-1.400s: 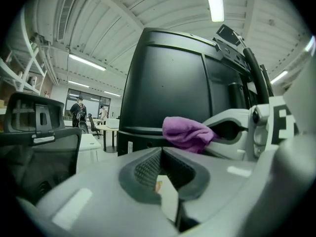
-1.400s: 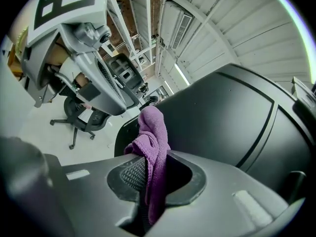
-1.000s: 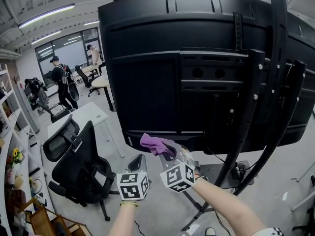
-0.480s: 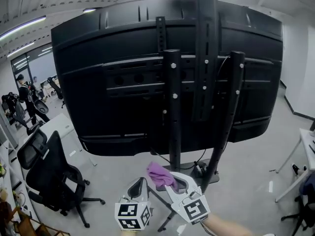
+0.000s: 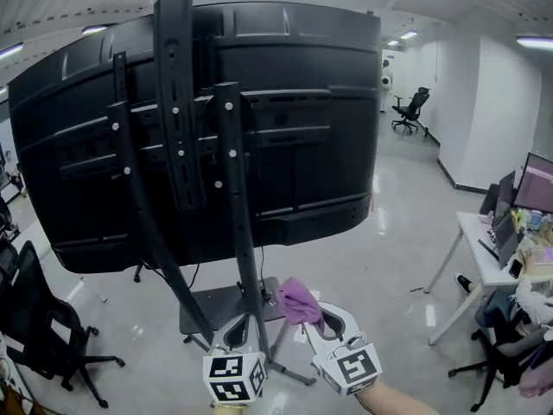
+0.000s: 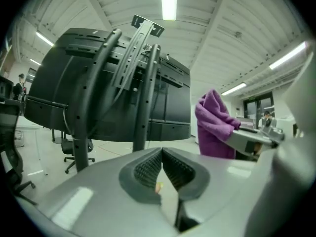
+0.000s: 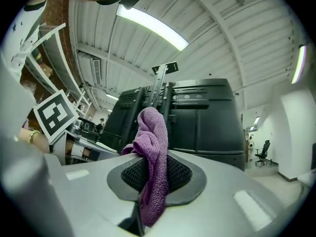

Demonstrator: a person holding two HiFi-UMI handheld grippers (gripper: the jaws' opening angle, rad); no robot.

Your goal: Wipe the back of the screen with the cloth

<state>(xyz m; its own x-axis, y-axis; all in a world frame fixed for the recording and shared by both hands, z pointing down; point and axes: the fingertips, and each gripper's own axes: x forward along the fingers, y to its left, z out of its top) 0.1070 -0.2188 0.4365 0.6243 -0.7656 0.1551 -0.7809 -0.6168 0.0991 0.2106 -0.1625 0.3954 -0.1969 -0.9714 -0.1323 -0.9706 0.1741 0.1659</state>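
Right tool (image 5: pixel 308 316) pinching purple cloth (image 5: pixel 298 298), low below back of screen (image 5: pixel 294 145), no contact yet. Left tool (image 5: pixel 243 325) pressed together, empty. Likely risk: cloth snagging on stand (image 5: pixel 235 223) brackets, yanked loose.

Left gripper (image 5: pixel 244 321) sits low under the screen (image 5: pixel 294 119), jaws pinched tight together. Right gripper (image 5: pixel 321 316) is just beside it, clamped on the cloth (image 5: pixel 298 299).

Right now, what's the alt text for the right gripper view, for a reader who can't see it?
The right hand-held gripper is shut on a purple cloth that sticks up between its jaws. Behind it, apart from the cloth, stands the black back of the screen on its stand.
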